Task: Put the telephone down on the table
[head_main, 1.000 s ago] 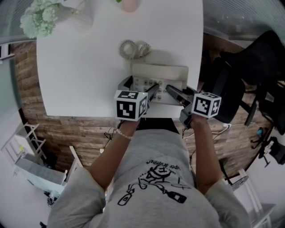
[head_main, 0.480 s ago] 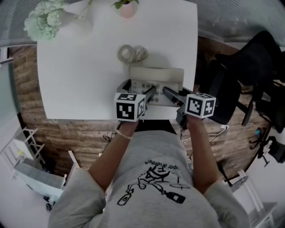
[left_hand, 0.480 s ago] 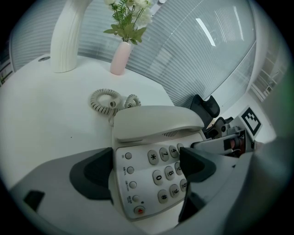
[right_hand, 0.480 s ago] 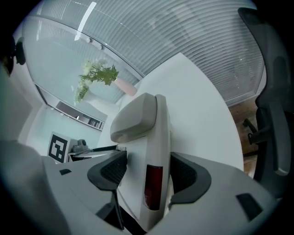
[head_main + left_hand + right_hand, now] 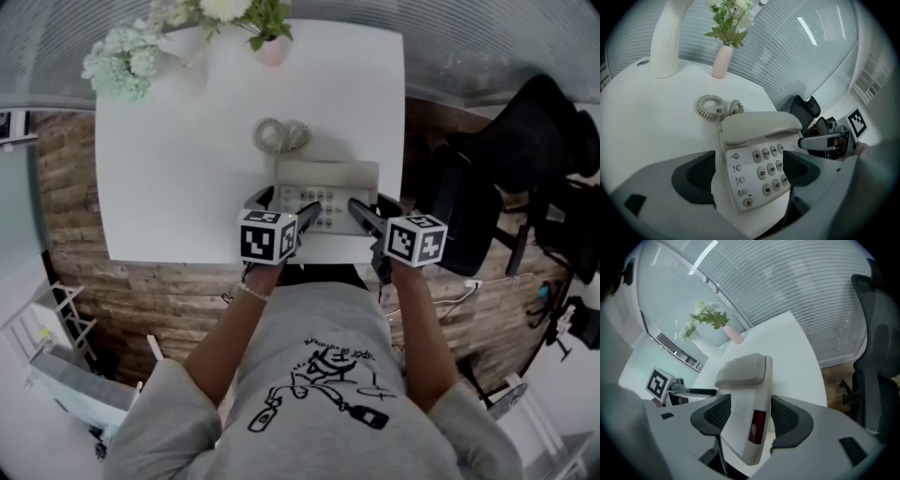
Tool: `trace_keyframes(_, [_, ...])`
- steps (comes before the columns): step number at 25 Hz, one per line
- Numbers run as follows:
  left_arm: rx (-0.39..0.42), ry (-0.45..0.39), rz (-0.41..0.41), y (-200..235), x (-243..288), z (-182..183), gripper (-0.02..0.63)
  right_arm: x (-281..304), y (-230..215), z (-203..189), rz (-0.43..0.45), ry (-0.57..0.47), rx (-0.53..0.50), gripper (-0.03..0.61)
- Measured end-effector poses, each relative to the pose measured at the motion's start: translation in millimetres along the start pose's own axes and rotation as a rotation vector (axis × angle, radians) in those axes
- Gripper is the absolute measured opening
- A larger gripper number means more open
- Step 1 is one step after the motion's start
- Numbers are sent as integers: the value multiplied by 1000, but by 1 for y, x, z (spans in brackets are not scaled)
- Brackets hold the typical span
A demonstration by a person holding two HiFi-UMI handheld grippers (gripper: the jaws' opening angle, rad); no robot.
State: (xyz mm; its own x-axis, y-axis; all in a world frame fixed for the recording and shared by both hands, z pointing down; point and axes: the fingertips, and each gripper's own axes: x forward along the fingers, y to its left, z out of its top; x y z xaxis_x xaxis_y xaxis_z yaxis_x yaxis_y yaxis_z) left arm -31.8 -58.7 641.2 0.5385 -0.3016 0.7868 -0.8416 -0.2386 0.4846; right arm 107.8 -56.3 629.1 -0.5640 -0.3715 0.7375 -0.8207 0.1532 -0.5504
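Telephone (image 5: 326,187) sits at the near edge of the white table (image 5: 169,169), handset (image 5: 759,126) on the cradle, coiled cord (image 5: 281,136) lying just behind it on the tabletop. Both grippers are on it.

Left gripper (image 5: 747,171): jaws straddle the keypad (image 5: 768,168) end of the base and are closed in against its sides, pinching the phone. Right gripper (image 5: 750,416): jaws close on either side of the phone's right edge, also pinching it. That view sees the phone edge-on, near end tipped a bit over the table's front edge.

Change over the last second: the phone barely shifts across the table, keeping the same spot in front of the cord. The shadow behind it looks tighter to the body now, and both grippers sit a touch lower against the table edge. My read is that the phone has been coming down and is at or almost at the surface. I can't tell from any view whether the underside is fully in contact.

Meaning for the task: placement looks nearly done, release is not. Next step likely needs the base settled flat, then both pairs of jaws spread and backed off toward the person. Risk: the near end is close to the table edge, so pulling away while gripping could drag it off.
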Motion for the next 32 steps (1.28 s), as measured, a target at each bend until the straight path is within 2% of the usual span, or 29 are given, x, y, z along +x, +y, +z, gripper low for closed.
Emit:
trace_keyframes(3, [4,-15,-21,-2,-12,2,441,-11,-2,4,-45,-20,-78,268])
trace_keyframes(8, [38,-74,-59,-12,-40,12,384,-32,6,18,-105,-83,-193,249])
trace_keyframes(12, [117,-147,-109,-33,-64,30,312,-55,30,40,-121,-157,-302,170])
trace_keyframes(18, [248,-339,-134,-72,-112,73,233,-95,88,76,-69,-287,-464,132])
trace_keyframes(21, [288,-453,-200,-97,-143,95,166,-116,123,91,-37,-336,-543,110])
trace_keyframes(24, [360,-536,-228,-119,-171,112,117,-141,163,110,12,-421,-627,95])
trace_keyframes(28, [422,-633,-271,-147,-211,127,70,-172,204,124,101,-495,-604,78])
trace_keyframes(32, [497,-702,-307,-176,-244,135,44,-200,230,135,127,-573,-628,61])
